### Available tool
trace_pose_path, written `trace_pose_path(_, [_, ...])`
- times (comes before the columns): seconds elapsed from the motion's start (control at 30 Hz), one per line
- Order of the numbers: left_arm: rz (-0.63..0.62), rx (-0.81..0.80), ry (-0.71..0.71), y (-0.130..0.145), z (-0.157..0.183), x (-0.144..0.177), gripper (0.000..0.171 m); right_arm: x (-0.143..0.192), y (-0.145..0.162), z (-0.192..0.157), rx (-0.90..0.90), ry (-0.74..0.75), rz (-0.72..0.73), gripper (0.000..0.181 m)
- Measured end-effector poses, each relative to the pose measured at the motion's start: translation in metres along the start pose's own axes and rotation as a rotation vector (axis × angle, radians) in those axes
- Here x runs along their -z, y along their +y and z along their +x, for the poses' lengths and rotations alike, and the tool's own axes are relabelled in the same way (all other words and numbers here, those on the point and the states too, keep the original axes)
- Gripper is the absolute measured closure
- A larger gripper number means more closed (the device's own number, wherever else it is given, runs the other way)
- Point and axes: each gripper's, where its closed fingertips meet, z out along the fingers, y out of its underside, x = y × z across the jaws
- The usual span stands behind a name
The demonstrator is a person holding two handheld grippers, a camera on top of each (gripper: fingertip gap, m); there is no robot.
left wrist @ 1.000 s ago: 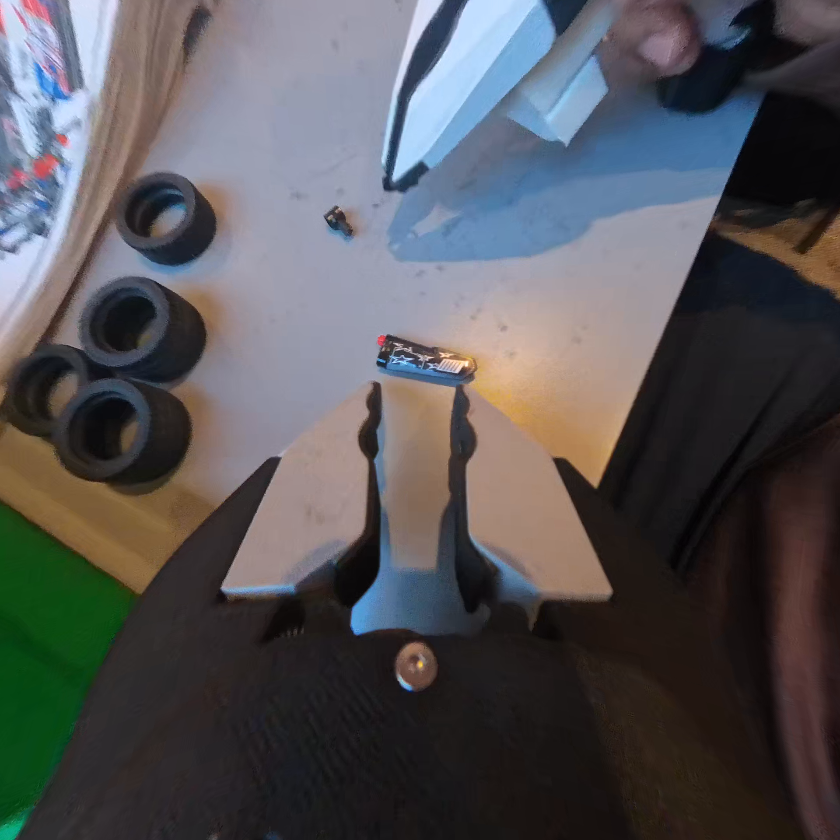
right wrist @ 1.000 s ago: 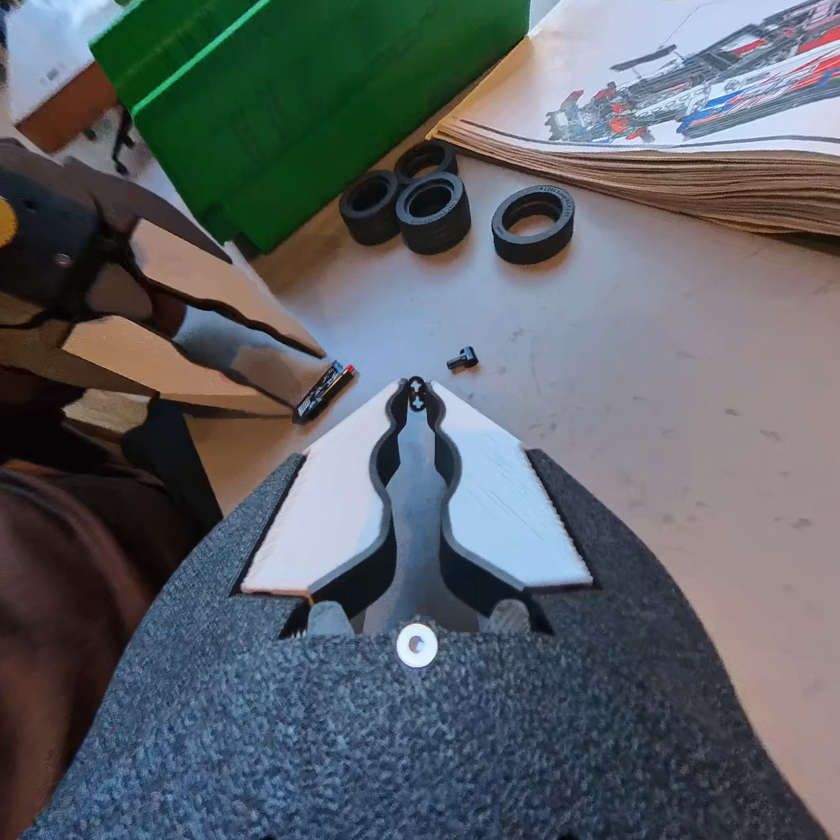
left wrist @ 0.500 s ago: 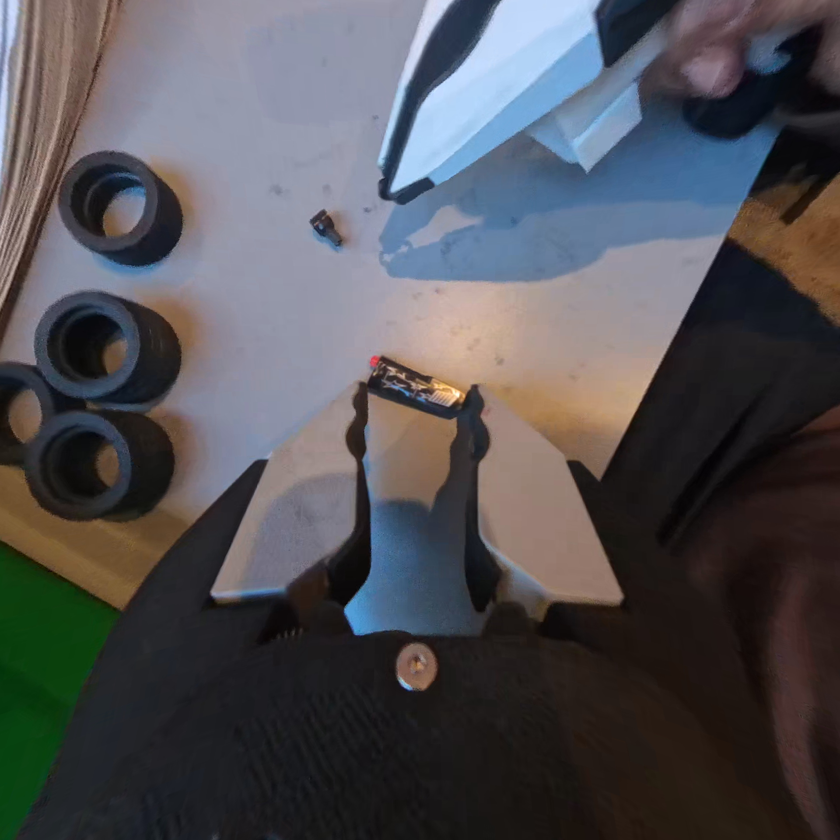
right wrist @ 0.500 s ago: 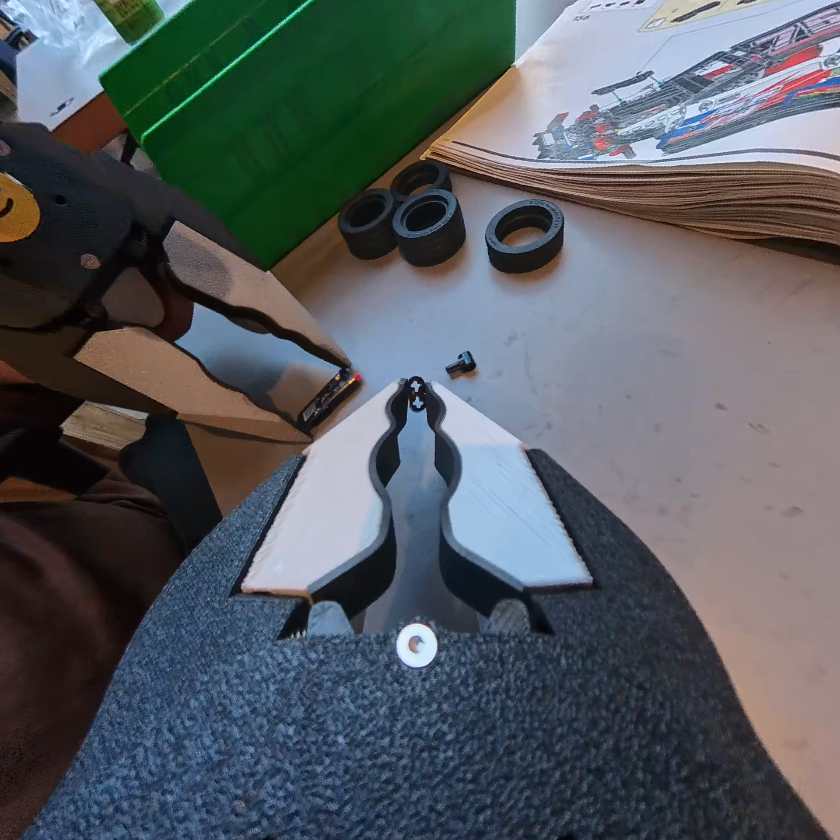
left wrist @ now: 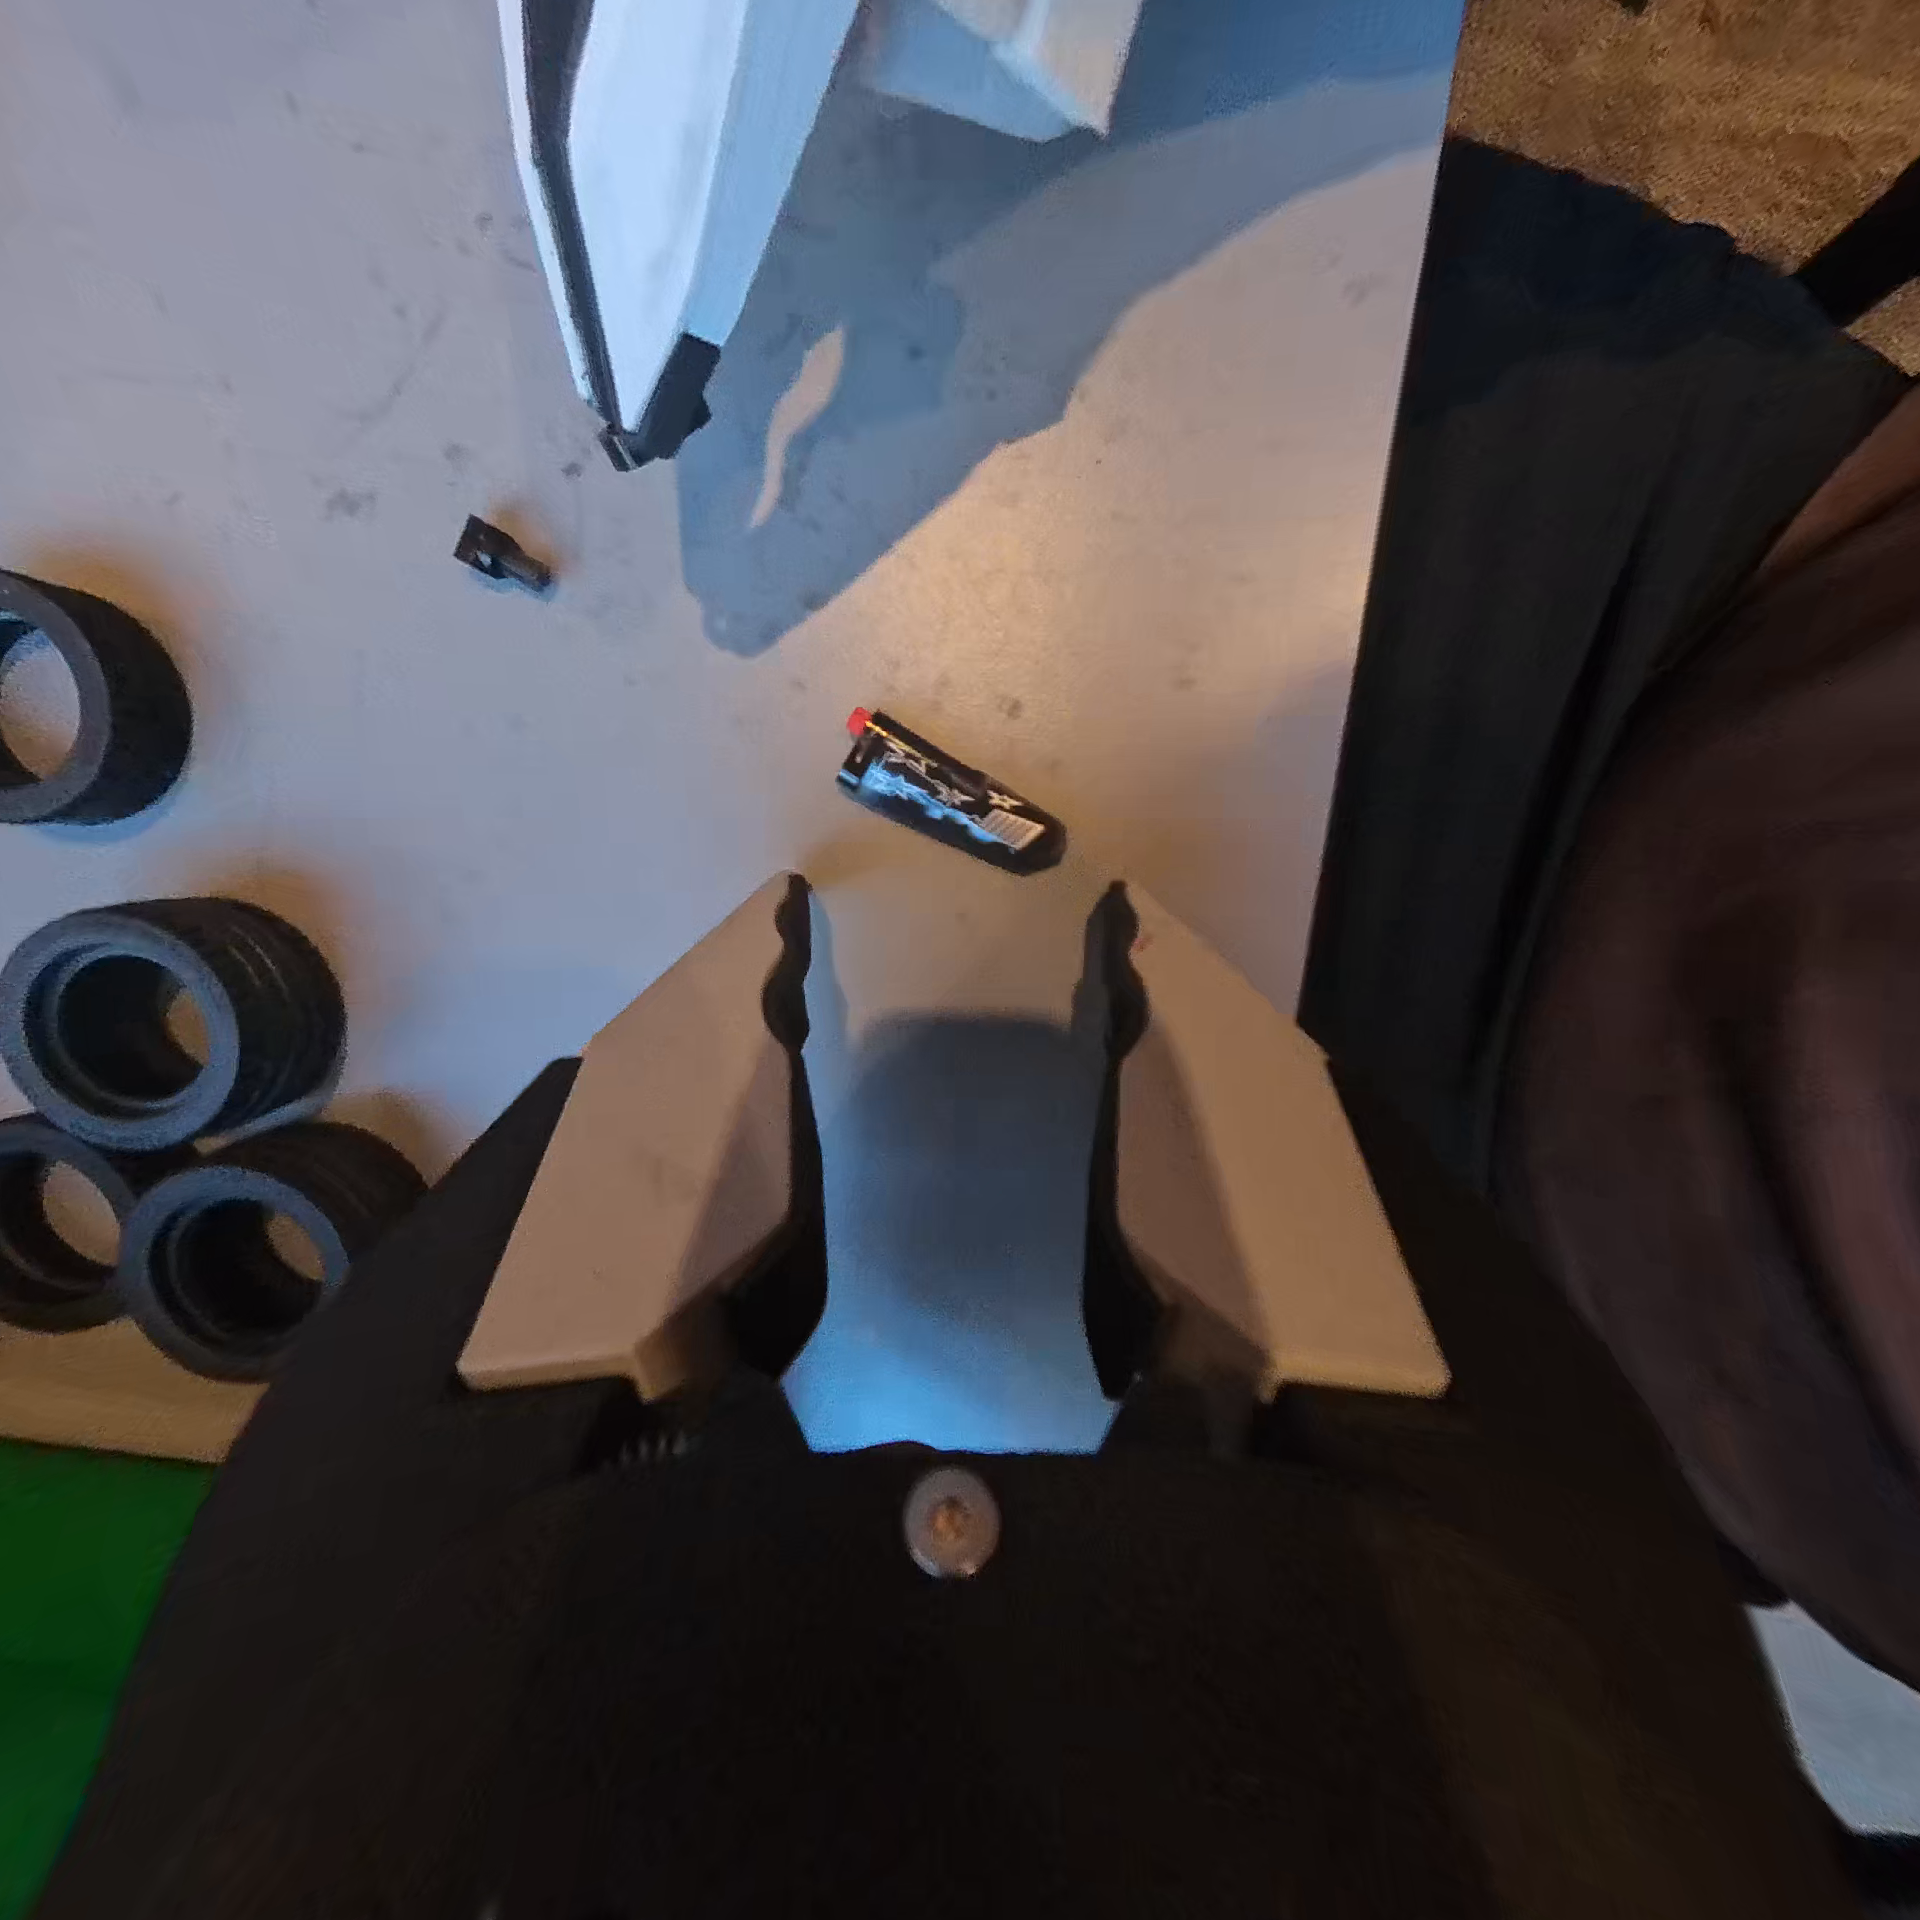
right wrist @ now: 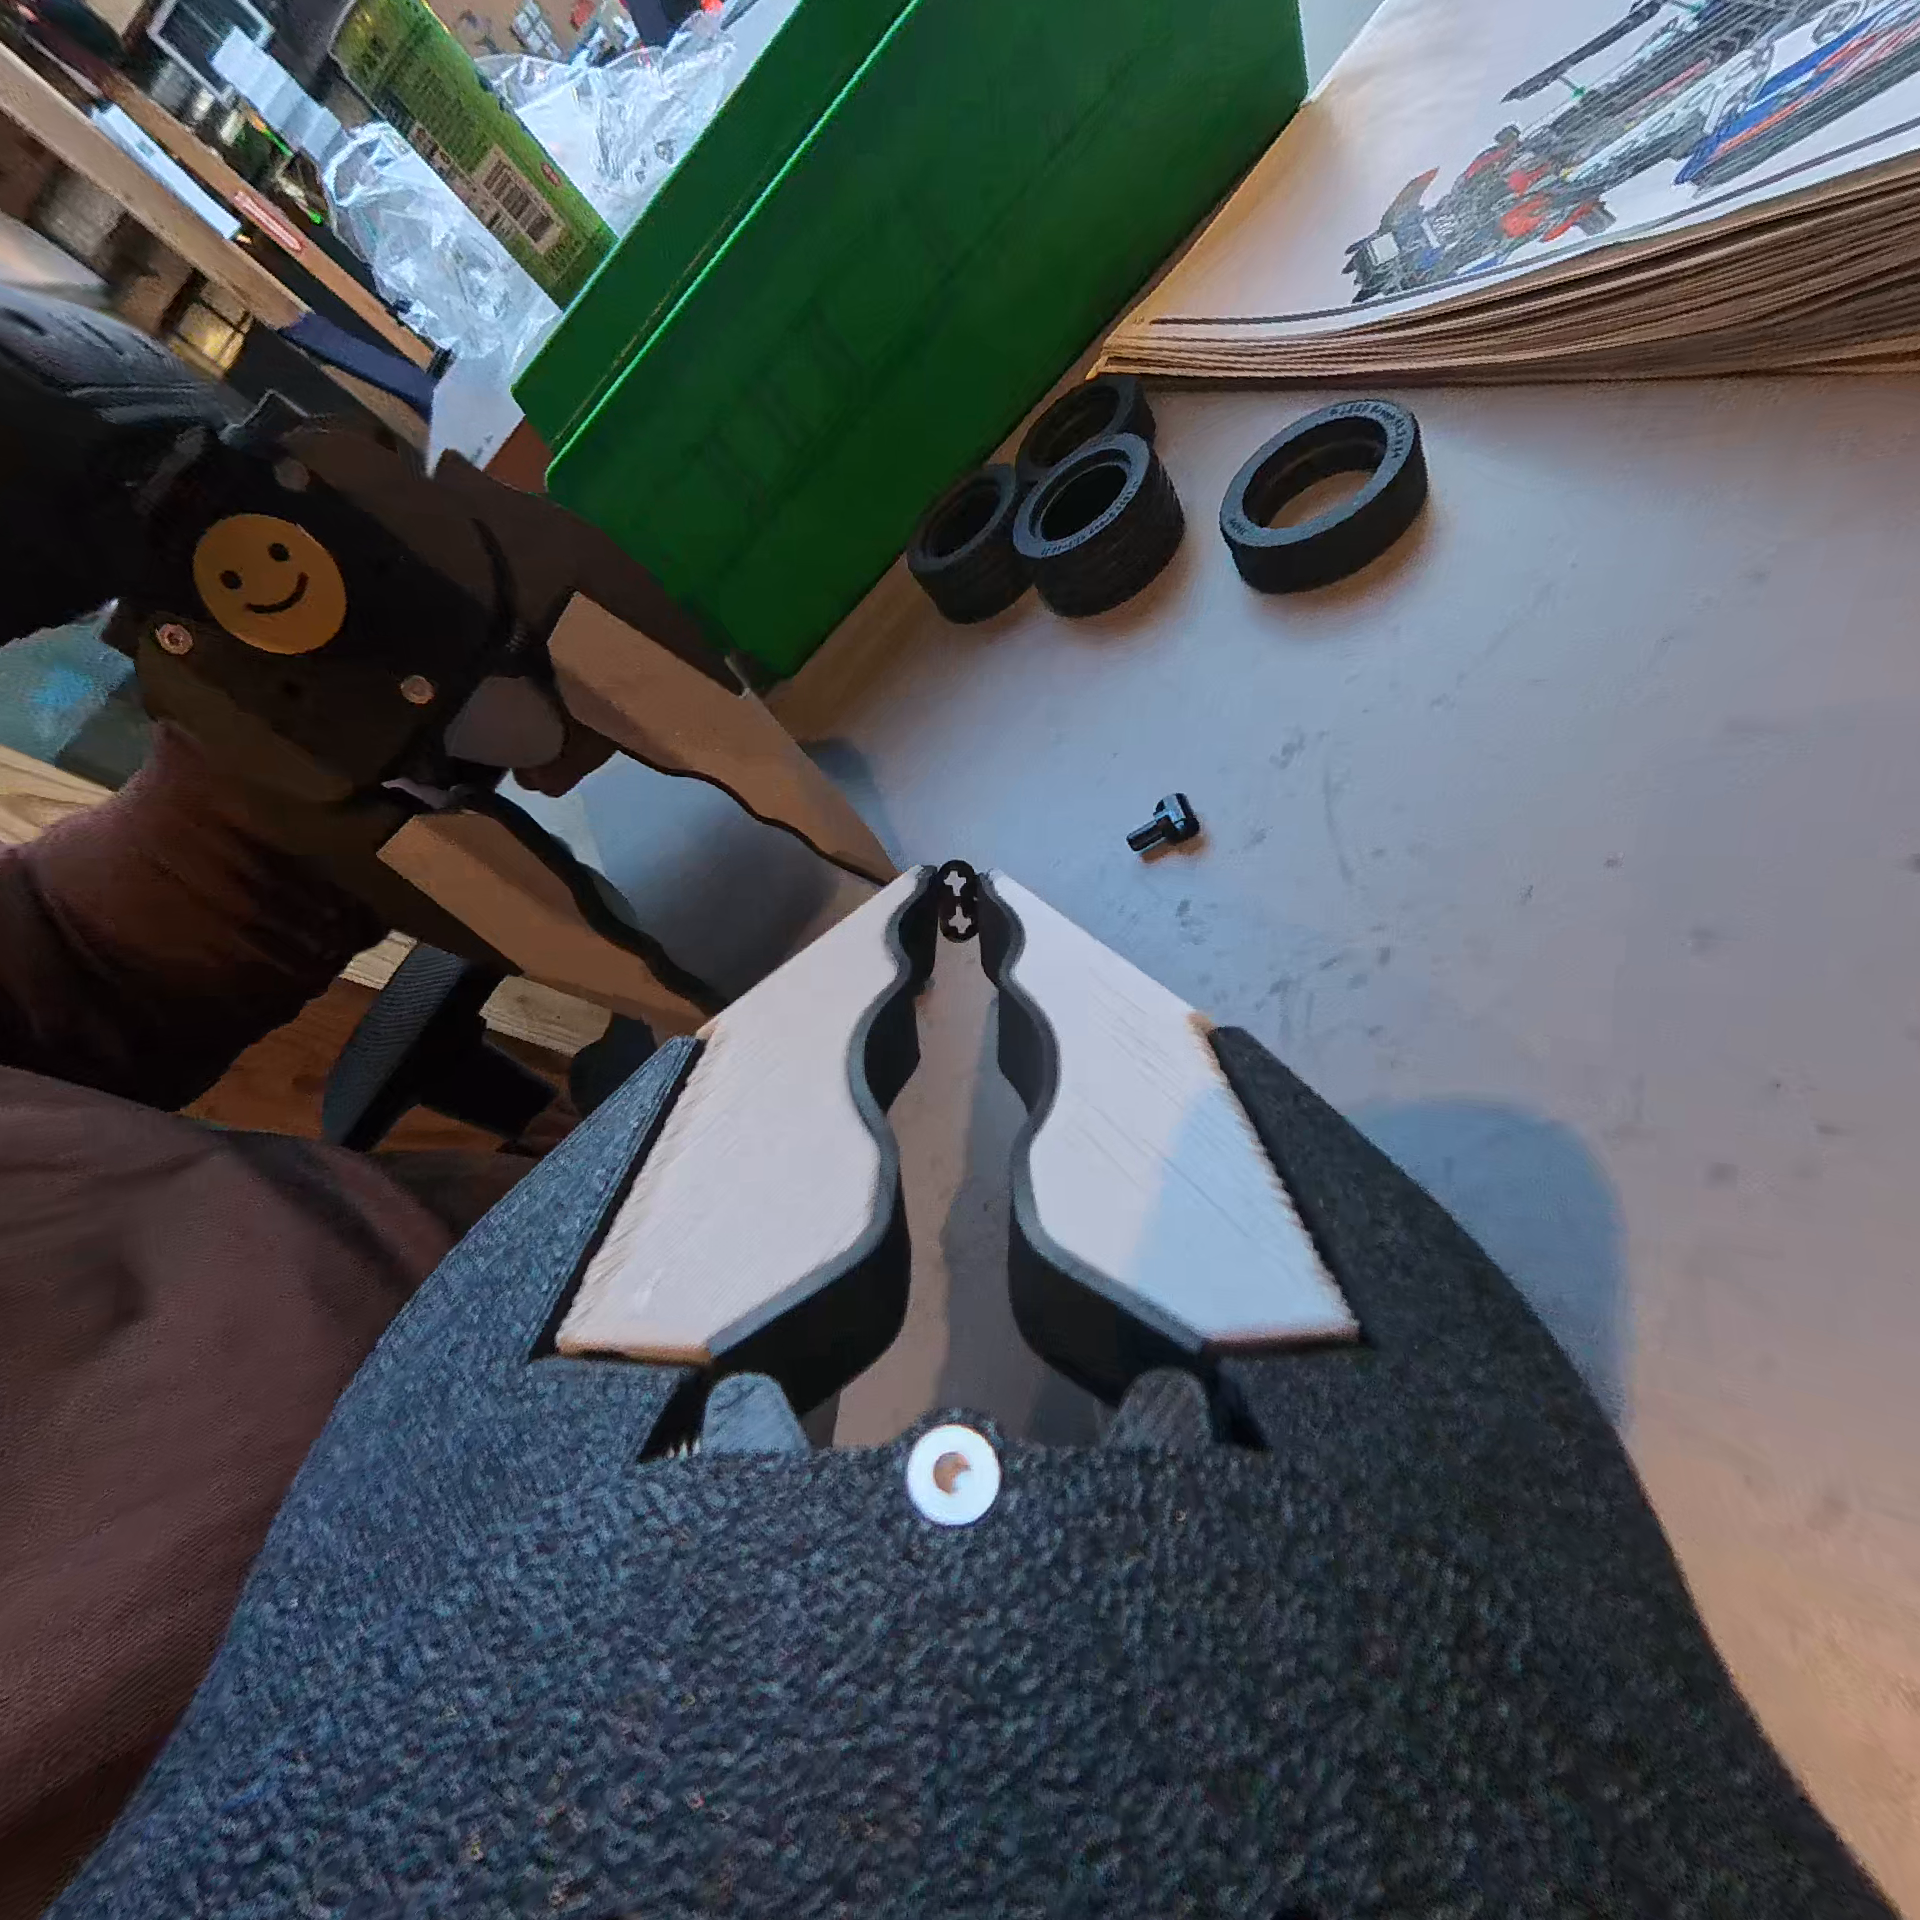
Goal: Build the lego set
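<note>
My left tongs (left wrist: 951,894) backed off the black printed piece (left wrist: 951,795), gaping and empty; right tongs (right wrist: 954,902) still pinch the small black connector (right wrist: 956,902).

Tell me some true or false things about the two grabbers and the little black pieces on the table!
1. The right gripper pinches a small black piece. True.
2. The left gripper holds the black printed piece with a red end. False: its jaws stand open and that piece lies on the table just ahead of them.
3. Four black tyres lie on the table. True.
4. The small black pin sits inside a tyre. False: it lies alone on the bare table.
</note>
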Motion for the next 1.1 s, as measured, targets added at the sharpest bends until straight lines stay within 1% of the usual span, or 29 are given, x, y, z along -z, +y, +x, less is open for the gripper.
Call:
trace_pose_path(0.07, [0.05,0.001,-0.017,-0.003,0.004,0.004,0.121,-0.002,0.001,-0.005,-0.025,-0.042,-0.003,0.175])
trace_pose_path(0.13, [0.121,0.006,-0.082,-0.012,-0.001,0.01,0.127,-0.004,0.001,-0.015,-0.076,-0.121,0.003,0.175])
trace_pose_path(0.2, [0.197,0.01,-0.181,-0.024,-0.013,0.019,0.128,-0.006,-0.002,-0.026,-0.15,-0.213,0.022,0.175])
trace_pose_path(0.27, [0.27,-0.023,-0.268,-0.037,-0.018,0.027,0.13,-0.004,-0.008,-0.036,-0.237,-0.309,0.056,0.175])
trace_pose_path(0.33, [0.352,-0.076,-0.369,-0.05,-0.02,0.036,0.137,-0.002,-0.011,-0.043,-0.299,-0.38,0.075,0.175])
trace_pose_path(0.4, [0.42,-0.133,-0.453,-0.061,-0.021,0.046,0.146,-0.001,-0.012,-0.046,-0.336,-0.417,0.081,0.175])
trace_pose_path(0.47, [0.45,-0.167,-0.506,-0.067,-0.021,0.051,0.147,0.002,-0.015,-0.051,-0.374,-0.46,0.099,0.174])
trace_pose_path(0.53, [0.438,-0.174,-0.526,-0.069,-0.022,0.049,0.147,0.004,-0.018,-0.054,-0.417,-0.505,0.121,0.174])
trace_pose_path(0.6, [0.443,-0.165,-0.557,-0.071,-0.024,0.05,0.15,0.004,-0.019,-0.052,-0.444,-0.516,0.133,0.174])
trace_pose_path(0.67, [0.471,-0.162,-0.583,-0.074,-0.025,0.055,0.158,0.004,-0.019,-0.051,-0.449,-0.515,0.138,0.174])
trace_pose_path(0.97, [0.486,-0.158,-0.686,-0.076,-0.028,0.053,0.159,0.005,-0.021,-0.048,-0.455,-0.486,0.162,0.174])
trace_pose_path(1.1, [0.441,-0.182,-0.695,-0.072,-0.031,0.044,0.159,0.002,-0.017,-0.041,-0.367,-0.372,0.138,0.174])
